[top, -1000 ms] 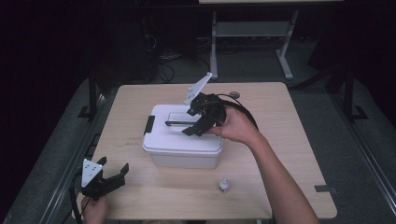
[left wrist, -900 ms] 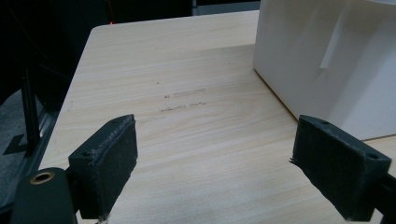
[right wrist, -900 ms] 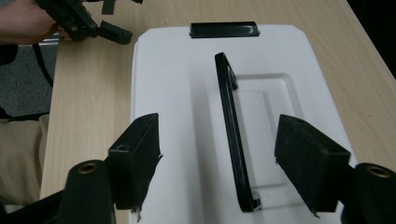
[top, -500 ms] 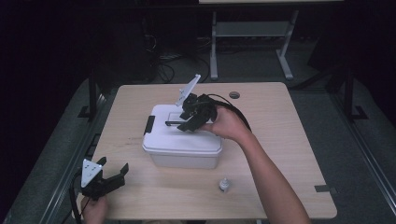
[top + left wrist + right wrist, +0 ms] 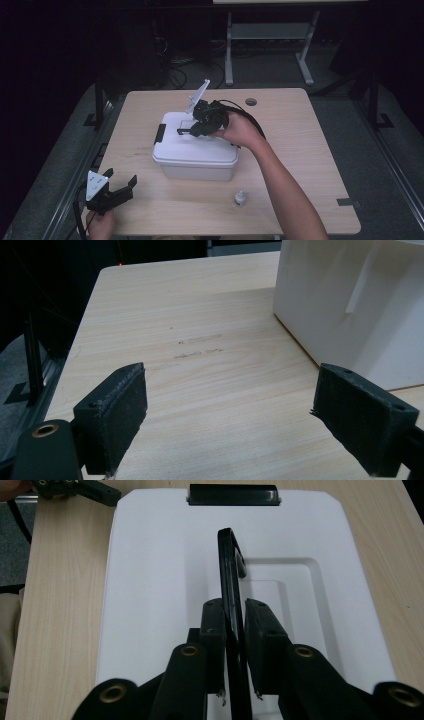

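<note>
White plastic box [image 5: 196,152], no readable labels, black handle [image 5: 231,575] in right gripper [image 5: 234,630]

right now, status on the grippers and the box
Right gripper just closed on box handle. Left gripper open, idle beside box. Small bottle stands clear in front.

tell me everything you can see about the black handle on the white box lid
The black handle is a thin, flat bar that looks like plastic, with a rounded far end. It stands raised on edge above the recessed panel in the middle of the white lid, running along the lid's length. The right claw has just been closing on it, and both pads now press its flat sides. Nothing else touches it.
</note>
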Demonstrator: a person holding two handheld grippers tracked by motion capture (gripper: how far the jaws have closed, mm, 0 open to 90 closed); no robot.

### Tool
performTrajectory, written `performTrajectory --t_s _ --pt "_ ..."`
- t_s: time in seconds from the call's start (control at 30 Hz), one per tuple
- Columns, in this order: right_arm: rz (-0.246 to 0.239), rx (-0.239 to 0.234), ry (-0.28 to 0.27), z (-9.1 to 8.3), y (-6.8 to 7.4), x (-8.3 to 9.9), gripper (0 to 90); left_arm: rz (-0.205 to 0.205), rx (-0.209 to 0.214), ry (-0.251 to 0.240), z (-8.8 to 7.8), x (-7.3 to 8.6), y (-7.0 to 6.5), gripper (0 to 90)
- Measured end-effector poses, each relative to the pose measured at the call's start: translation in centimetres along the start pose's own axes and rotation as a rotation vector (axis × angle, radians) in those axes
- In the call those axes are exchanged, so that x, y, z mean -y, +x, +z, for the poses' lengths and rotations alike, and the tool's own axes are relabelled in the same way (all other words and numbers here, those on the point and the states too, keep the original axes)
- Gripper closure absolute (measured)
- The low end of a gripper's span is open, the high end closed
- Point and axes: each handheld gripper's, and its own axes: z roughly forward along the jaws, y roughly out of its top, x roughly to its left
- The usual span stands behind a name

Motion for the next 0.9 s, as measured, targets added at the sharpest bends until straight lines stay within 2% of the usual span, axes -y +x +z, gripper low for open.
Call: performTrajectory --t_s 0.27,0.5,0.9 --pt "-0.002 -0.016 0.004 -0.1 -0.5 -0.2 80.8 0.002 0.001 0.001 0.0 0.0 0.0 13.0" --pt "0.027 -0.038 -0.025 -0.2 -1.3 0.2 82.1 0.000 0.000 0.001 0.0 0.0 0.1 13.0" --pt "0.029 -0.064 -0.036 -0.1 -1.9 0.3 83.3 0.001 0.002 0.002 0.0 0.0 0.1 13.0"
